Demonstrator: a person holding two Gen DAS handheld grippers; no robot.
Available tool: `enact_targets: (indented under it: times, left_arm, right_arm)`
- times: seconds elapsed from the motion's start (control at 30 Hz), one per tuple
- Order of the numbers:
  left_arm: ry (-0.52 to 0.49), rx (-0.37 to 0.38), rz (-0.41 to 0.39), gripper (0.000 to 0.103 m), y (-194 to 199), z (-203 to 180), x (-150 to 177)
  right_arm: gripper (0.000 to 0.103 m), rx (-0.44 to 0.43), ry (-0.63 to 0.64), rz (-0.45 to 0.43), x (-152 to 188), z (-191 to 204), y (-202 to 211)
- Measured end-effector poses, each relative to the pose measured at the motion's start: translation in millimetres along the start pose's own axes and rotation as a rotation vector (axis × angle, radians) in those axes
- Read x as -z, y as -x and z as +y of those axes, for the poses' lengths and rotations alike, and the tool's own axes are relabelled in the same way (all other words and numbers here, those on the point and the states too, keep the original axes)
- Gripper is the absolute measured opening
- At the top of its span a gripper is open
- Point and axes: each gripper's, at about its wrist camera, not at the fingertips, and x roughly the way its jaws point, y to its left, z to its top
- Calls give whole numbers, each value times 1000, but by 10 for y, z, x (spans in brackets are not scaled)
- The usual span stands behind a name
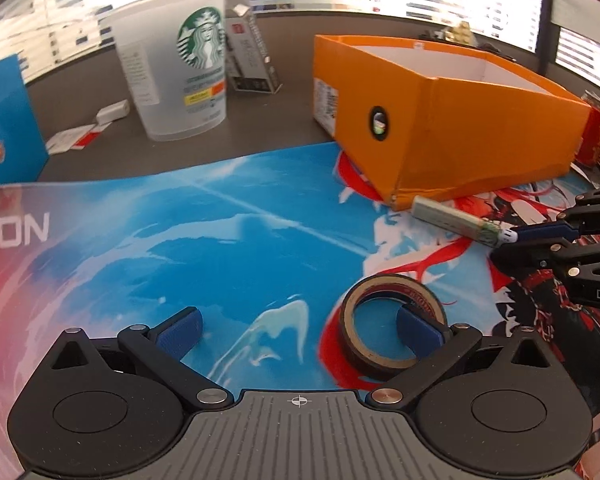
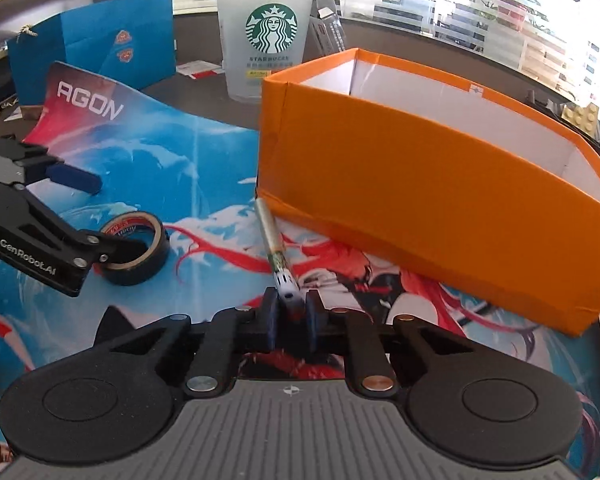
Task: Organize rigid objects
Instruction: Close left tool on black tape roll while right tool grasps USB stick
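Observation:
A slim grey-green pen (image 2: 273,236) lies on the printed desk mat, its far tip against the orange box (image 2: 420,200). My right gripper (image 2: 292,310) is shut on the pen's white near end; in the left wrist view this gripper (image 1: 512,238) comes in from the right edge, pinching the pen (image 1: 452,218). A dark roll of tape (image 1: 392,324) lies flat on the mat. My left gripper (image 1: 298,330) is open, with its right finger (image 1: 418,326) standing inside the roll's hole and the other finger out to the left. The right wrist view shows the same roll (image 2: 136,252).
The open orange box (image 1: 452,120) stands on the mat's far right part. Behind it are a frosted Starbucks cup (image 1: 180,76), a small grey carton (image 1: 252,60), a blue paper bag (image 2: 100,52) and paper scraps (image 1: 84,136). Red packaging (image 1: 598,136) sits right of the box.

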Motion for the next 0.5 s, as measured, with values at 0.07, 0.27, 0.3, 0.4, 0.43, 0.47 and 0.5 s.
enact_targets:
  times: [0.07, 0.27, 0.3, 0.4, 0.43, 0.47, 0.5]
  left_arm:
    - [-6, 3, 0, 103, -1, -33, -5]
    - [-3, 25, 4, 103, -15, -47, -14]
    - [-8, 27, 2, 103, -18, -52, -15]
    - [-21, 41, -5, 103, -23, -68, -15]
    - [-28, 48, -6, 103, -25, -79, -15]
    - [-34, 54, -8, 103, -27, -89, -14]
    - [-40, 61, -11, 103, -30, -100, -14]
  right_arm:
    - [14, -10, -16, -12, 23, -16, -2]
    - [30, -42, -47, -46, -5, -93, -83]
    - [30, -52, -45, -48, -18, -104, -97]
    - [30, -74, -13, -53, -47, -91, -125]
    - [31, -82, 5, -54, -53, -81, -131]
    - [34, -88, 16, -54, -62, -81, -139]
    - [38, -99, 17, -52, -74, -89, -155]
